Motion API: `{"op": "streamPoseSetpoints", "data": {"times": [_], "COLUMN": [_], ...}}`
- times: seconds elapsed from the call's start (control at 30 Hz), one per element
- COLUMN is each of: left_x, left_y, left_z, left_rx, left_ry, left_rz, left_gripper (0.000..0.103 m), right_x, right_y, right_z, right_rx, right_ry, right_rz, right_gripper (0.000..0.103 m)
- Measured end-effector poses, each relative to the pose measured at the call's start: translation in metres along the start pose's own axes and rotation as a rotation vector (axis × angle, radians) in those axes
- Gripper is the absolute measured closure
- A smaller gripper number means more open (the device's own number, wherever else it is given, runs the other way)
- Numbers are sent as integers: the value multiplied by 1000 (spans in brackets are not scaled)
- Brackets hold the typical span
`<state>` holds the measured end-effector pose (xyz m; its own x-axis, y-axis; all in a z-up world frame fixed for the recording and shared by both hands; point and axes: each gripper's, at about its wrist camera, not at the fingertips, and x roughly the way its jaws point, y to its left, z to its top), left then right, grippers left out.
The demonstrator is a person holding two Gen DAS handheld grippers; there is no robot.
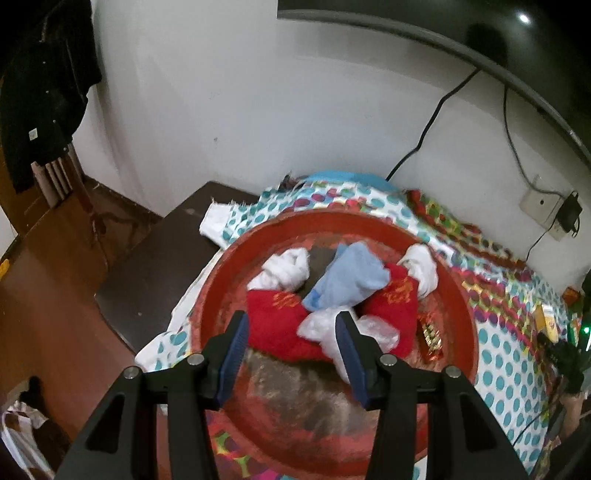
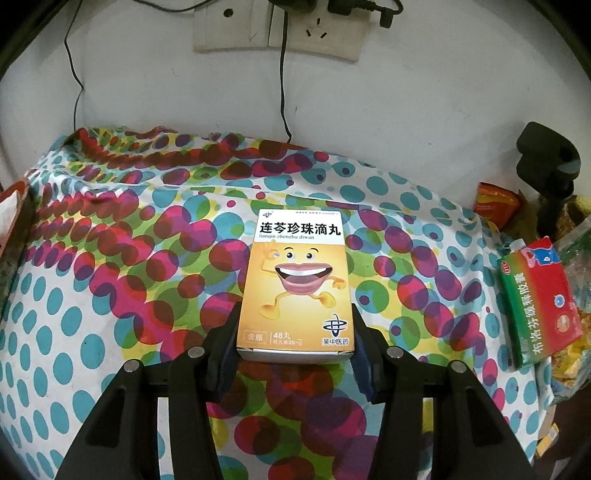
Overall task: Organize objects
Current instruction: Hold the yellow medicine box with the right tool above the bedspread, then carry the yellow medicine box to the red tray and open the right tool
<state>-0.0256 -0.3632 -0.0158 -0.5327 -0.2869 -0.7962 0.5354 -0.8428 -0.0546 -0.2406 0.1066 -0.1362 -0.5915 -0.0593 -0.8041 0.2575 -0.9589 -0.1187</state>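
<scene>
the left gripper hangs over a big round red tray, and its two blue pads are spread wide with nothing between them. the tray sits on a cloth with lots of colored dots. inside the tray is a pile of soft things. a light blue sock lies in the middle. a white sock is at about 10 o'clock from it, and another white sock is at 3 o'clock. two red cloths with gold writing sit under them, one red cloth at 7 o'clock and the other red cloth at 4 o'clock. a crinkly clear plastic bag lies at 6 o'clock from the blue sock, right by the gripper's right pad. a small red and gold packet rests near the tray's edge at 4 o'clock.

the right gripper is pinching a yellow medicine box from both sides at its near end. the box has a smiling mouth cartoon on it and is held above the dotted cloth. a red and green box lies at 3 o'clock from it, at the cloth's edge. a wall socket with plugs is at 12 o'clock on the white wall.
</scene>
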Motion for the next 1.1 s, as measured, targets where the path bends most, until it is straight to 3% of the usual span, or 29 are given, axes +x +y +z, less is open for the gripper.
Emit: {"op": "streamPoseSetpoints", "data": {"times": [0.17,0.33,0.63,1.1], "left_x": [-10,-15,-14,-26], "left_y": [0,-3,-14,-22], "left_z": [-1,-3,-8,-10], "left_rx": [89,90,119,139], "left_ry": [-4,11,34,24], "left_rz": [91,30,13,-27], "left_gripper": [53,53,53,53], "right_x": [-3,-11,-27,-73], "right_y": [-1,2,17,96], "right_z": [-2,-8,-13,3], "right_rx": [66,109,88,-56], "right_ry": [18,31,20,-40], "right_rz": [18,33,31,161], "right_gripper": [54,54,54,54]}}
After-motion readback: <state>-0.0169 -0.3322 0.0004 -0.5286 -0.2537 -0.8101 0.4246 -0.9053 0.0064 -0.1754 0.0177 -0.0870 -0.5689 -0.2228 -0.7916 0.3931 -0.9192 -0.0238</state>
